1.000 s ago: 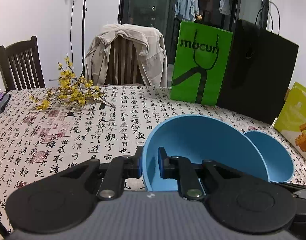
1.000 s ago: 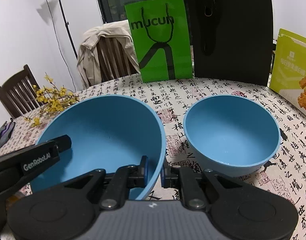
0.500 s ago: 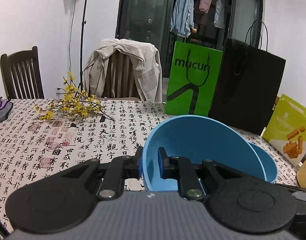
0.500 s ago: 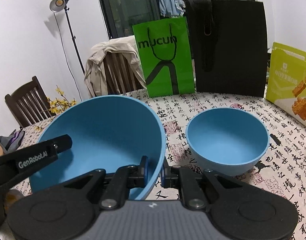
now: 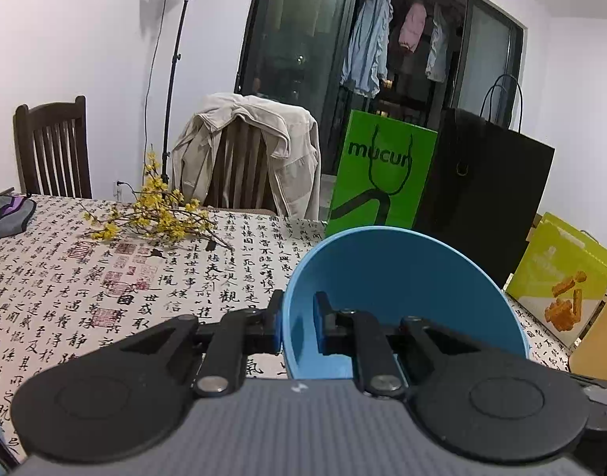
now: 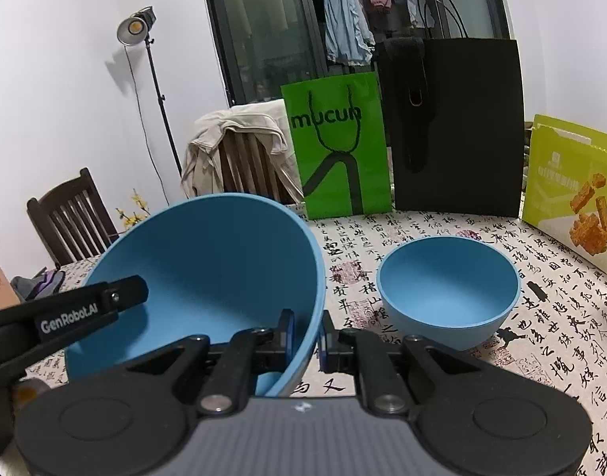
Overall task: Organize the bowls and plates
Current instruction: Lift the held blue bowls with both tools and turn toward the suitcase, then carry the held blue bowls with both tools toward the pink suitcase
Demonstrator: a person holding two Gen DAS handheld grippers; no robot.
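Note:
A large blue bowl (image 5: 402, 289) hangs tilted above the table, held by its rim from both sides. My left gripper (image 5: 299, 317) is shut on the rim's left side, one pad inside and one outside. My right gripper (image 6: 306, 333) is shut on the opposite side of the same large bowl (image 6: 216, 269). In the right wrist view a finger of the left gripper (image 6: 85, 313) reaches in over the bowl's far rim. A smaller blue bowl (image 6: 446, 289) stands upright on the tablecloth to the right of the held bowl. In the left wrist view it is hidden behind the large bowl.
The table (image 5: 105, 277) wears a calligraphy-print cloth. At the back stand a green paper bag (image 6: 339, 150), a black bag (image 6: 458, 127) and a yellow-green snack box (image 6: 573, 190). Yellow flower sprigs (image 5: 156, 214) lie at the left. Chairs, one under a jacket (image 5: 248, 150), line the far edge.
Both grippers have risen and drawn back with the large bowl between them. The small bowl looks farther off in the right view and has gone out of sight in the left view.

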